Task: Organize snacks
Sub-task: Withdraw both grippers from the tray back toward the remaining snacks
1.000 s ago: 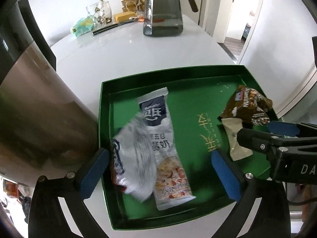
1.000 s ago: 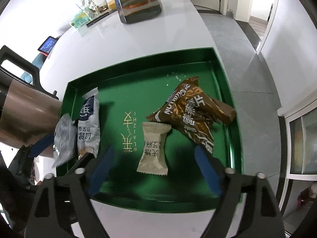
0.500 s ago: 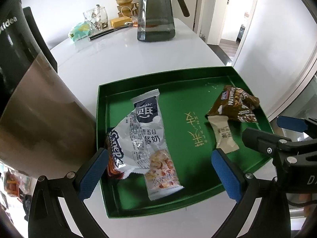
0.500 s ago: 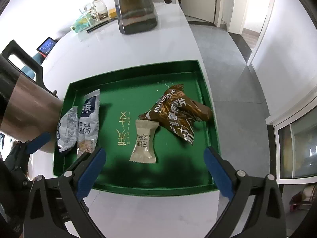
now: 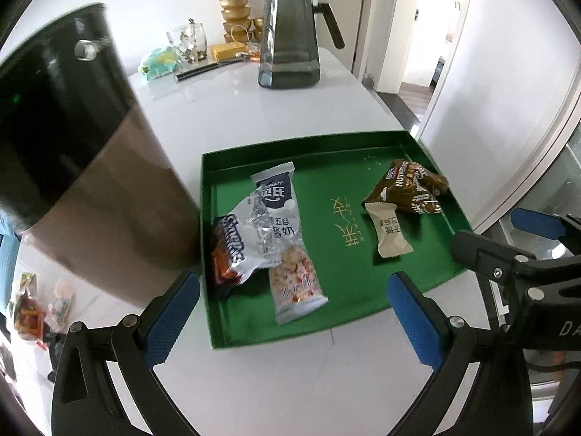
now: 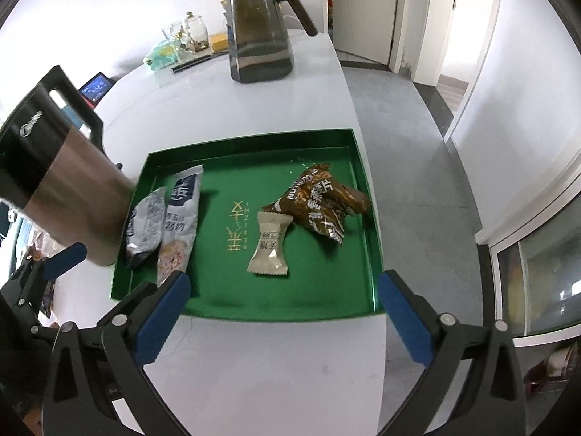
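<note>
Left tongs (image 5: 293, 319): wide open, holding nothing; they hang above the white tabletop (image 5: 276, 374), just in front of the near edge of the tray.
Right tongs (image 6: 283, 311): also wide open and empty; they hang over the near edge of the tray. In the left view they show at the right side, beside the tray's right corner.
Tray (image 6: 254, 305): a flat green tray with a low rim and gold letters in the middle; it lies on the tabletop ahead of both tongs.
Long white packet (image 5: 287, 239): lies in the left part of the tray, just ahead of the left tongs, with its length pointing away from them.
Crinkled silver bag (image 5: 239, 247): lies at the left rim of the tray and partly over the long white packet, close to the left finger of the left tongs.
Beige candy (image 6: 270, 243): lies near the middle of the tray, ahead of the right tongs and between their fingers in that view.
Brown wrappers (image 6: 319, 203): a small heap beyond the beige candy, touching its far end, toward the right rim.
Metal kettle (image 5: 87, 167): stands outside the tray, against its left rim, to the left of the left tongs.
Dark glass jug (image 6: 259, 29): stands far ahead on the tabletop, well apart from the tray.
</note>
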